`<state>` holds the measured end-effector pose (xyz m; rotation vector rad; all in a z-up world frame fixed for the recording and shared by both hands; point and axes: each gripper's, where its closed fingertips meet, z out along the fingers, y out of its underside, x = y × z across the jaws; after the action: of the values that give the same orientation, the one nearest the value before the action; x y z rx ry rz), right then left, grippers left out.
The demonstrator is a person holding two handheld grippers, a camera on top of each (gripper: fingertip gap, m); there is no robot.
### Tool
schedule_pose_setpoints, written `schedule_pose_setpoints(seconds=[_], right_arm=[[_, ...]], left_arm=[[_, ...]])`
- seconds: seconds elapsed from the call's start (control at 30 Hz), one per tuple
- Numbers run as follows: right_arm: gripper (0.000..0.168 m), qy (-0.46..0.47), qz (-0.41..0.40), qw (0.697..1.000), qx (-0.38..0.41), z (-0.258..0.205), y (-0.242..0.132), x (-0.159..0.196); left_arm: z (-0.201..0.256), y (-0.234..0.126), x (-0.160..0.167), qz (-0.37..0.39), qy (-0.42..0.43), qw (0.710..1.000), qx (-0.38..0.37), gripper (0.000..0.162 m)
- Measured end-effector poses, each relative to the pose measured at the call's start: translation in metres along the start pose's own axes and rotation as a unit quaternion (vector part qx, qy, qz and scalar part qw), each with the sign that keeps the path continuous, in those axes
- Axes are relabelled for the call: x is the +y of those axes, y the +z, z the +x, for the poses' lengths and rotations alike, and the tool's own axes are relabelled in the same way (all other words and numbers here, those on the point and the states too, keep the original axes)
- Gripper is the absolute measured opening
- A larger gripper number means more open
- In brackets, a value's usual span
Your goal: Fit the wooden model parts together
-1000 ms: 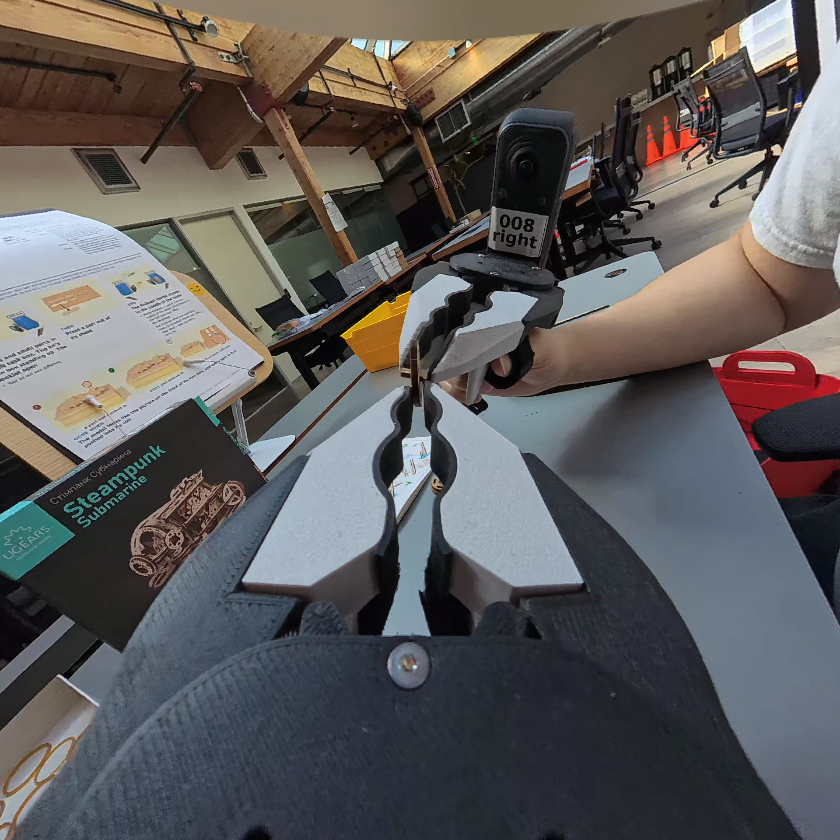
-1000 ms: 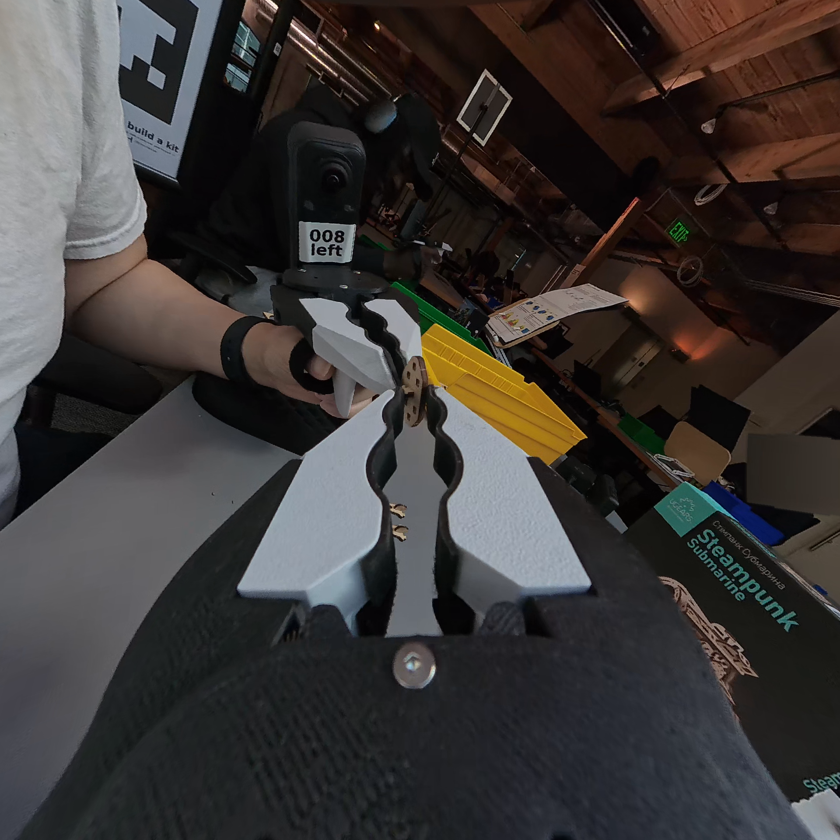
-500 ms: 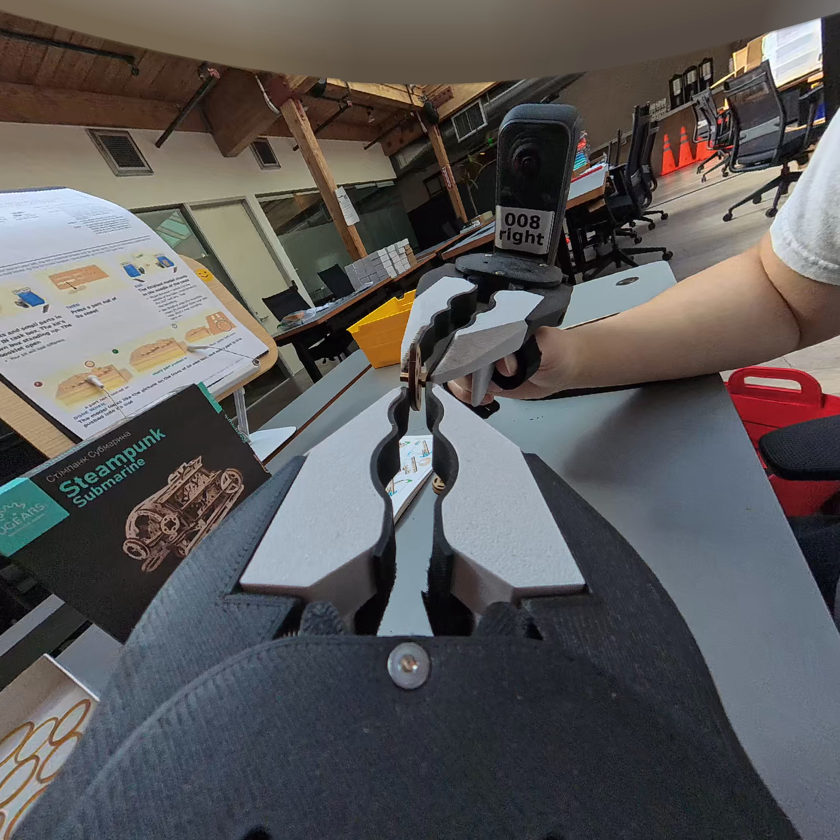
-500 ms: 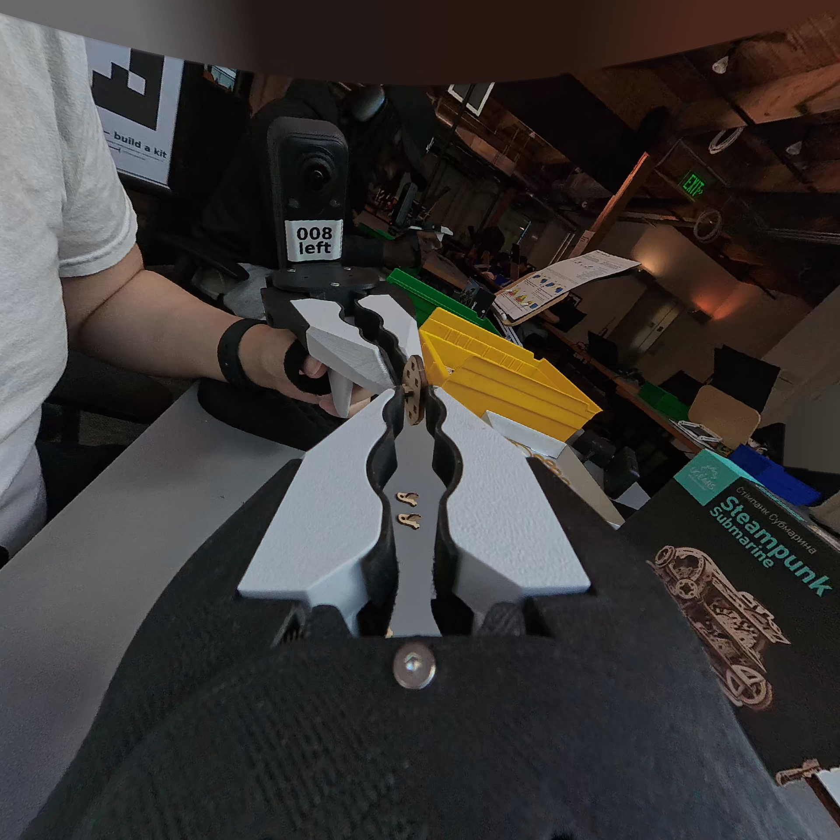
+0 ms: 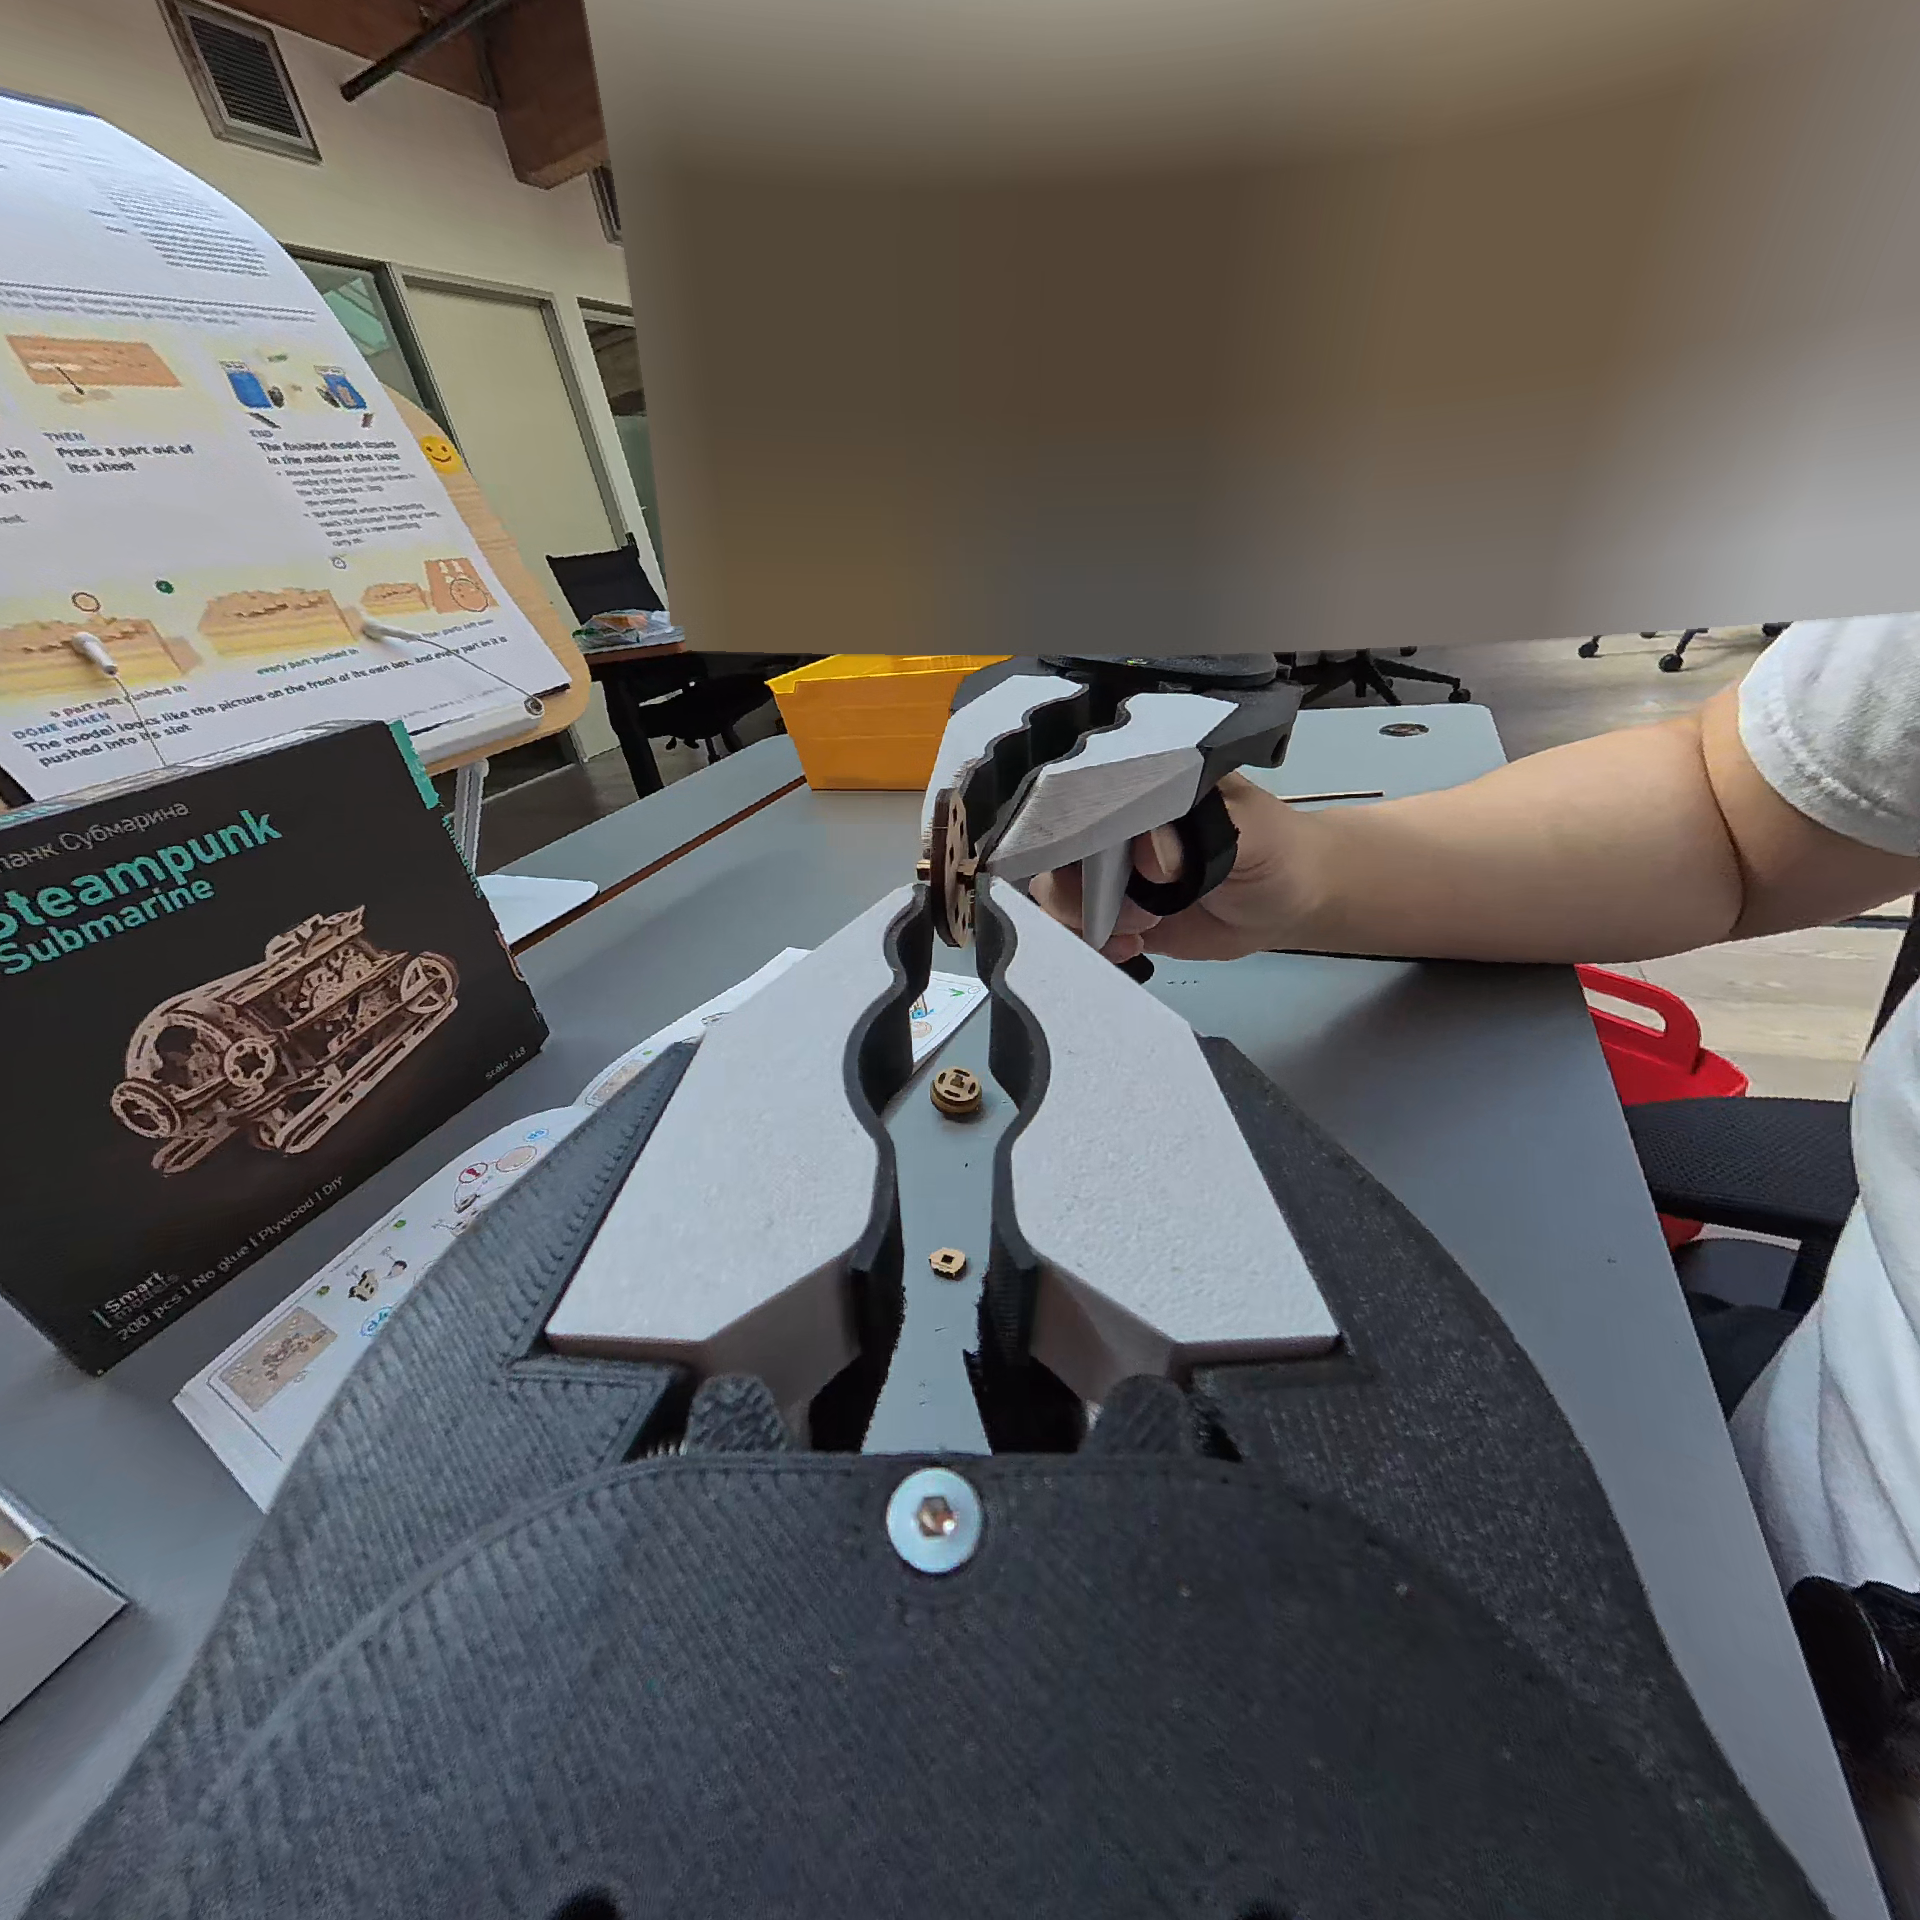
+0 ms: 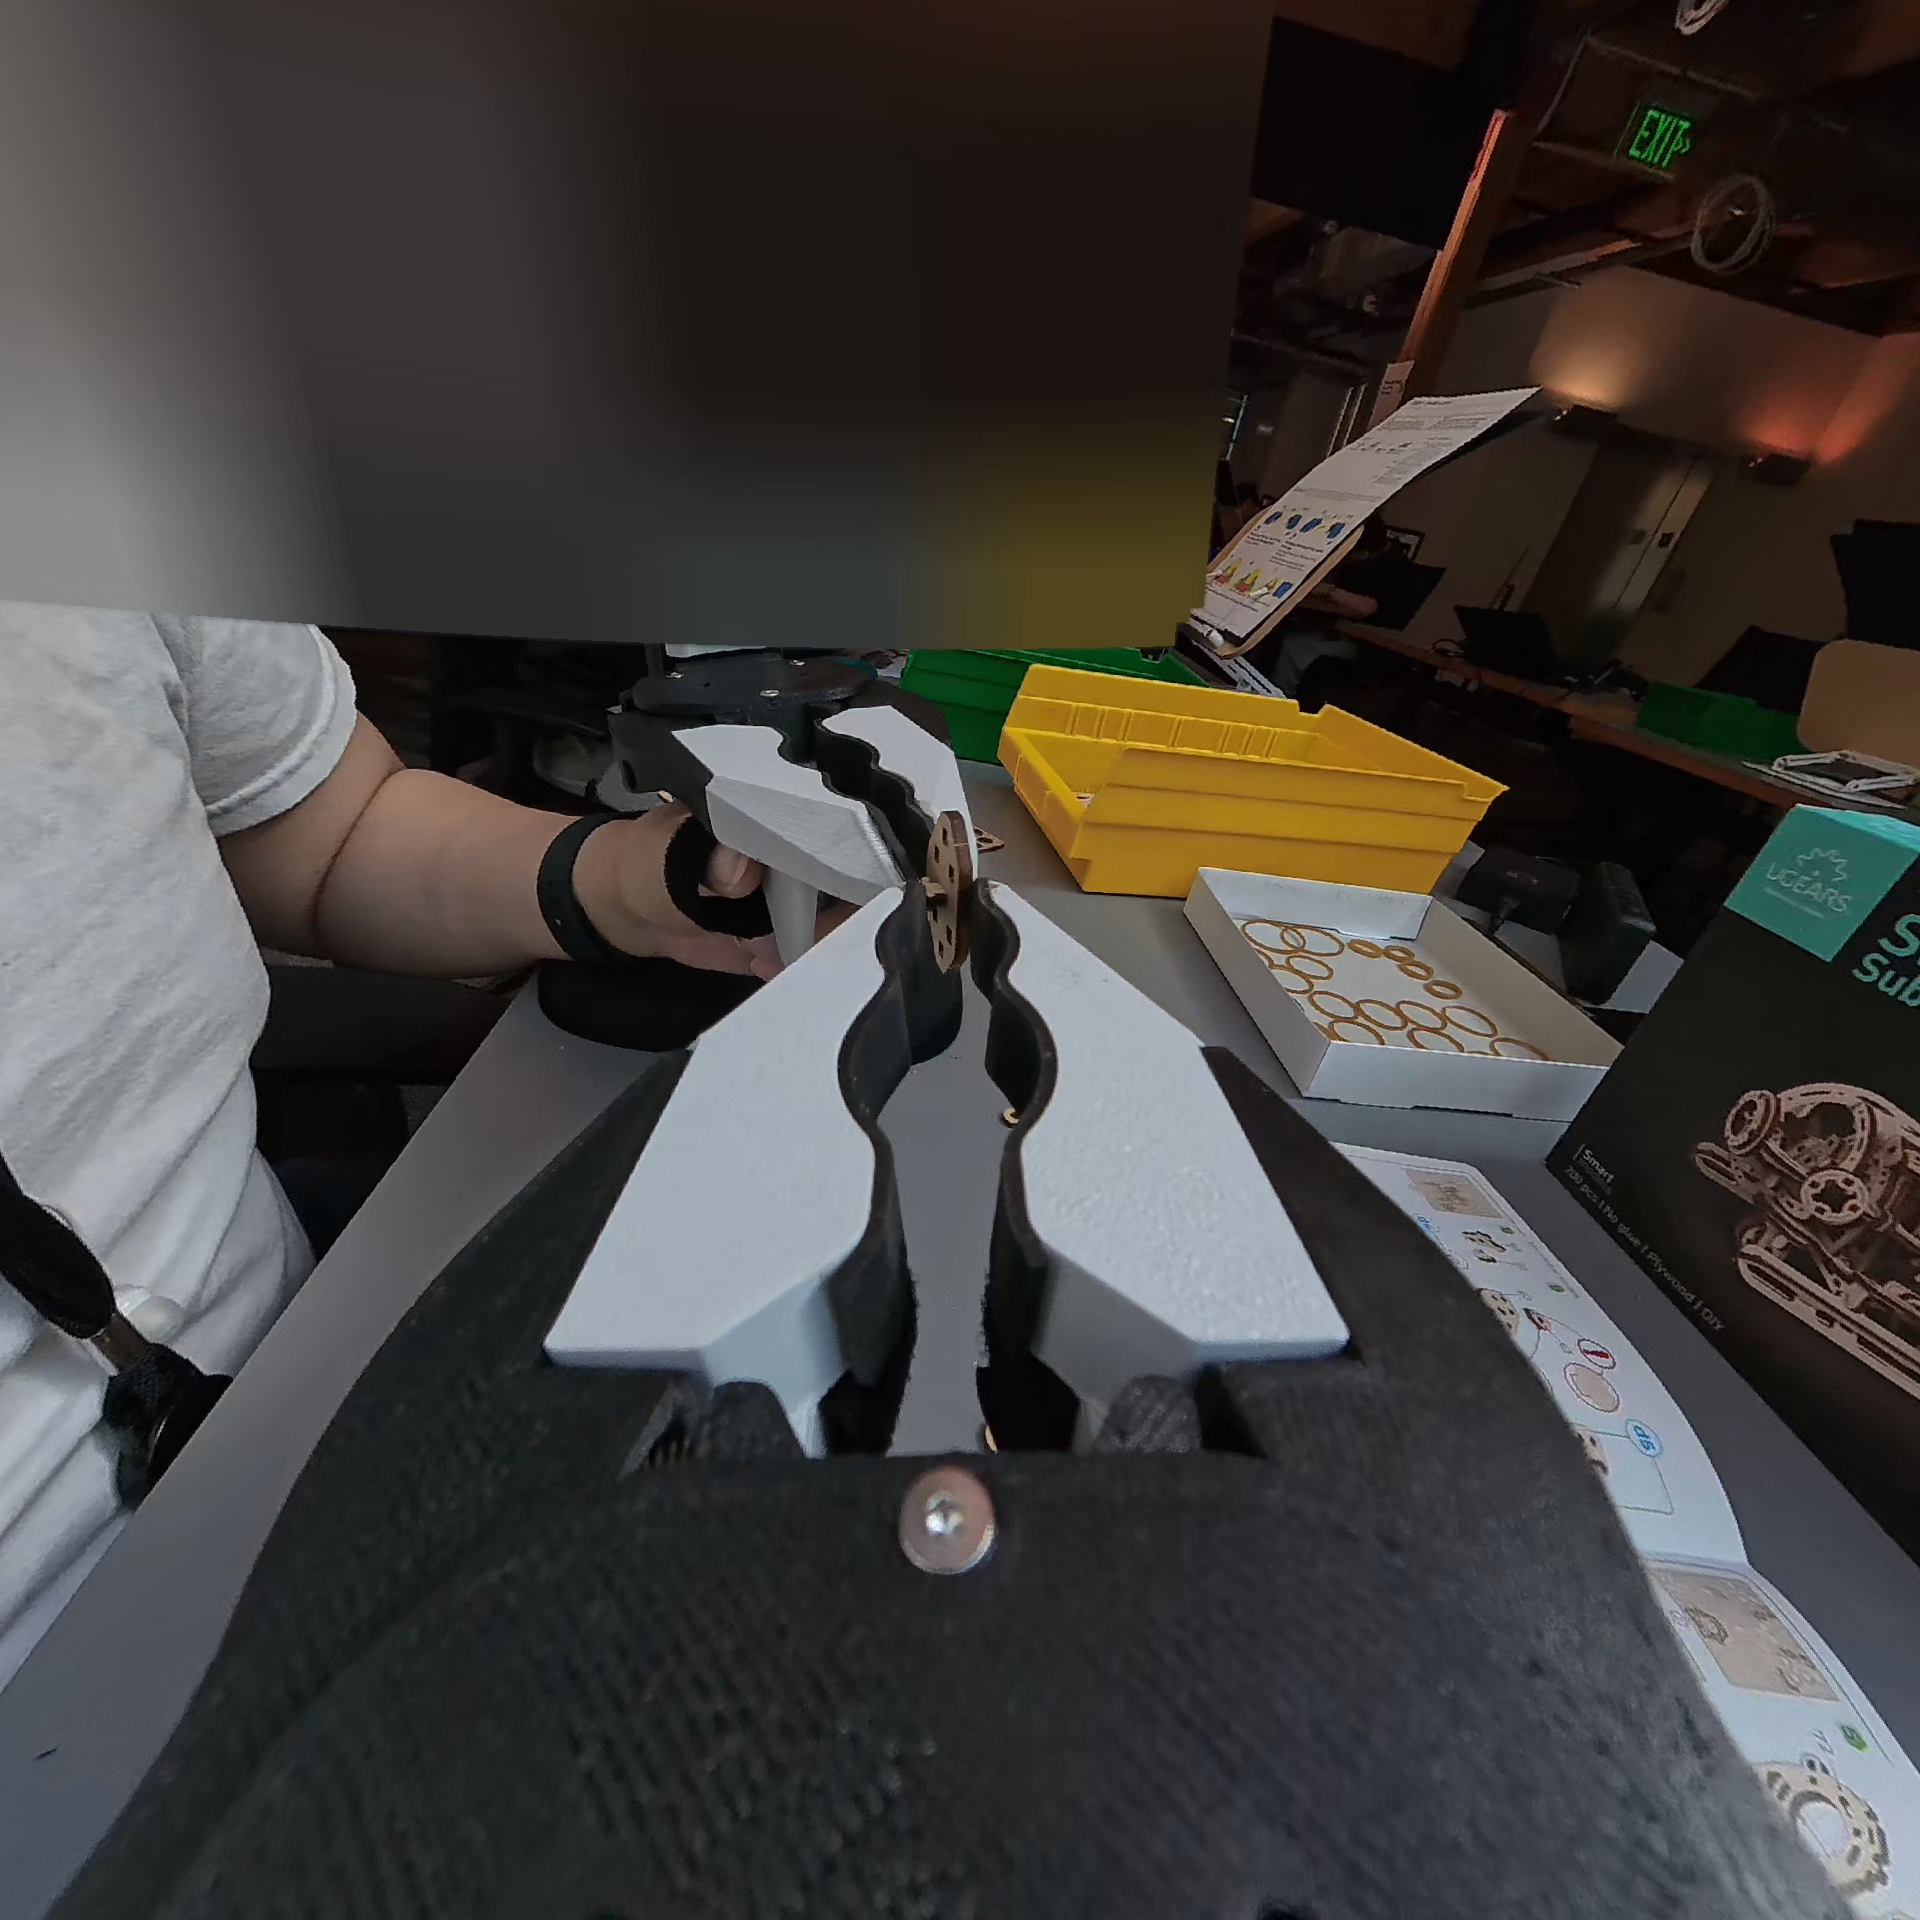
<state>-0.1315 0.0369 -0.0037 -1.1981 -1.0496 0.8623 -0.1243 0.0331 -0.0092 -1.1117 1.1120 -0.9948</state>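
Two hand-held grippers meet tip to tip above a grey table (image 5: 1403,1091), both pinching one small round wooden disc (image 5: 951,868) that stands on edge between them.

In the left wrist view, the left gripper (image 5: 954,914) has its jaws drawn narrow, the tips closed on the lower rim of the disc. The right gripper (image 5: 971,831) comes in from just beyond and above those tips, jaws also closed, clamping the upper part of the same disc. A short peg seems to poke through the disc's middle, though it is too small to be sure.

Compared with a second ago, both grippers have tilted downward, so the table now fills the gap between the jaws. Seen through the left jaws, two loose wooden pieces lie on the table: a small round hub (image 5: 956,1091) and, nearer the gripper's base, a tiny square-holed washer (image 5: 947,1262). The grip on the disc looks unchanged.

To the left of the left jaws stand a dark kit box (image 5: 239,1029) and a printed instruction sheet (image 5: 395,1278). Right of the right jaws sit a white tray of wooden rings (image 6: 1392,997) and a yellow bin (image 6: 1247,800).

Judging from this, the fitting is still under way, with the next loose parts now in sight below.
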Motion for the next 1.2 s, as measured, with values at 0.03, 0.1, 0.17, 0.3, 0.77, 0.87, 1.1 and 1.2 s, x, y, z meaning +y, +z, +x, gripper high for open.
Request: schedule_pose_setpoints(seconds=[0.03,0.1,0.17,0.3,0.77,0.87,1.1,1.2], right_arm=[[0.008,0.002,-0.001,1.0,0.0,0.0,0.0001,0.0004],[0.008,-0.001,-0.004,1.0,-0.001,0.0,0.0003,0.0014],[0.008,0.001,-0.004,1.0,0.0,0.0002,0.0007,0.0021],[0.007,0.005,-0.002,1.0,-0.003,-0.0006,0.0011,0.0021],[0.007,-0.004,-0.018,1.0,0.003,-0.001,0.0008,0.0044],[0.007,-0.008,-0.022,1.0,0.005,-0.0011,0.0007,0.0051],[0.007,0.008,-0.013,1.0,-0.007,-0.0009,0.0003,0.0033],[0.008,-0.011,-0.004,1.0,-0.004,-0.0016,0.0009,0.001]], left_arm=[[-0.0001,-0.0002,0.0002,0.0,-0.001,1.0,0.0,0.005],[-0.0003,-0.0003,0.0012,-0.003,-0.003,1.0,0.001,0.005],[-0.0007,-0.0006,0.0015,-0.004,-0.005,1.0,0.001,0.005],[-0.0007,-0.0014,0.0012,-0.004,0.004,1.0,-0.003,0.005],[-0.0012,-0.0014,0.0025,-0.007,-0.004,1.0,0.002,0.006],[-0.0014,-0.0014,0.003,-0.008,-0.006,1.0,0.003,0.006],[-0.0007,-0.0013,0.0014,-0.003,-0.019,1.0,0.01,0.006],[0.0001,-0.0019,-0.0002,0.002,-0.031,0.999,0.02,0.005]])
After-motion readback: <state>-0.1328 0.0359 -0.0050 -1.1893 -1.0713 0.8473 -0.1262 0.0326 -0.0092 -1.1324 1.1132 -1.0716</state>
